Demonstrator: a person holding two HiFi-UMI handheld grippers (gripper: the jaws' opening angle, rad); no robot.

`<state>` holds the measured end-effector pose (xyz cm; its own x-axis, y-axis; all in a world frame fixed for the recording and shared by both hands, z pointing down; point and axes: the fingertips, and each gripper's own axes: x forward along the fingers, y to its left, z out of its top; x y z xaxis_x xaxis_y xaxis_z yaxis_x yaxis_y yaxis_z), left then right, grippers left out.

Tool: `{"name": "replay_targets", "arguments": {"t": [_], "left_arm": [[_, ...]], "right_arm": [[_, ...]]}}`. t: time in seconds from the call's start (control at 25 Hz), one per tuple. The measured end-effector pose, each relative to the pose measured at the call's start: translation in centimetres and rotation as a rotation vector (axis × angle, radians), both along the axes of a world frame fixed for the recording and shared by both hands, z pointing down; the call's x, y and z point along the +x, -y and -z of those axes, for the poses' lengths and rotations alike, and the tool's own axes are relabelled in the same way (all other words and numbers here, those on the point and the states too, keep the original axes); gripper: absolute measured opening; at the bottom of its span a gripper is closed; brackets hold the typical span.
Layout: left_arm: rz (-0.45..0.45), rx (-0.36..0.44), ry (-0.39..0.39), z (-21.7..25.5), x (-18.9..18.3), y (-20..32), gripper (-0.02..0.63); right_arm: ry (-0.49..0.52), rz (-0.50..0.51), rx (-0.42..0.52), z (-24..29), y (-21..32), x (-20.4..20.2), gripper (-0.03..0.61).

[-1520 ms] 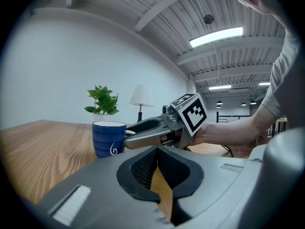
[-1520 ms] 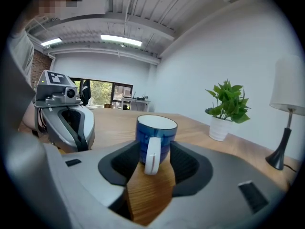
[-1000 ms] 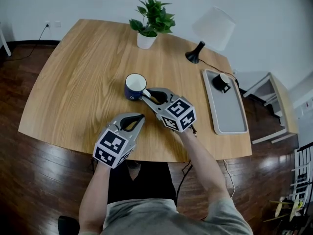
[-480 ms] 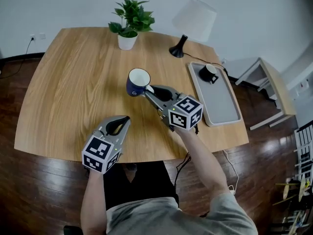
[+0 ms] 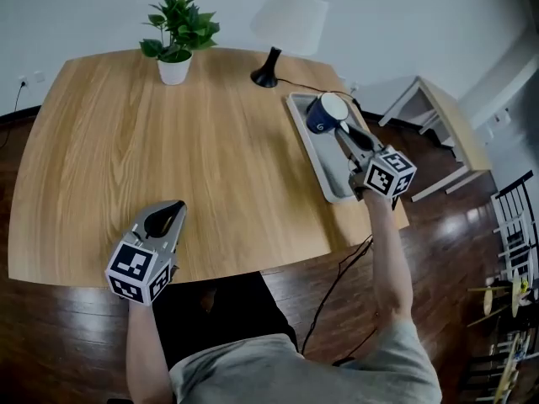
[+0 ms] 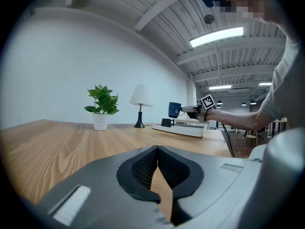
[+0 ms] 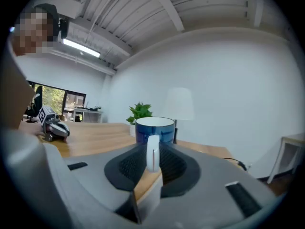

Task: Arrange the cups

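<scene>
Right gripper view: right claw clamps the white handle of the blue cup, upright just beyond its tips.

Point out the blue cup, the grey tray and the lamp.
blue cup (image 5: 317,121), head view, on its blue side wall.
grey tray (image 5: 323,155), head view, on its bare floor.
lamp (image 5: 290,17), head view, on its white shade.

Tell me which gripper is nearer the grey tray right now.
Right. The right gripper holds the blue cup above the tray; the left gripper is at the table edge, well apart.
</scene>
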<state>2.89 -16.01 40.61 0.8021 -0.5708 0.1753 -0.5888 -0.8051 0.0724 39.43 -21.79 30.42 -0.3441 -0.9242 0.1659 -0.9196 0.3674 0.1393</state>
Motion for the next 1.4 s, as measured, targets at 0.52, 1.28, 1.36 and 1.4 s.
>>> {"name": "replay_targets", "arguments": {"t": [0.52, 1.28, 1.36, 1.4], "left_arm": [[0.013, -0.001, -0.003, -0.1, 0.1, 0.1, 0.009], [0.017, -0.001, -0.003, -0.1, 0.0, 0.3, 0.009], [0.016, 0.0, -0.001, 0.0, 0.0, 0.3, 0.009], [0.016, 0.001, 0.0, 0.0, -0.1, 0.3, 0.009]], "right_arm": [[-0.058, -0.036, -0.206, -7.4, 0.6, 9.1, 0.087], [-0.106, -0.018, -0.266, -8.6, 0.6, 10.0, 0.098], [-0.131, -0.064, -0.274, -8.7, 0.5, 10.4, 0.112], [-0.145, -0.082, -0.278, -8.8, 0.5, 10.6, 0.138]]}}
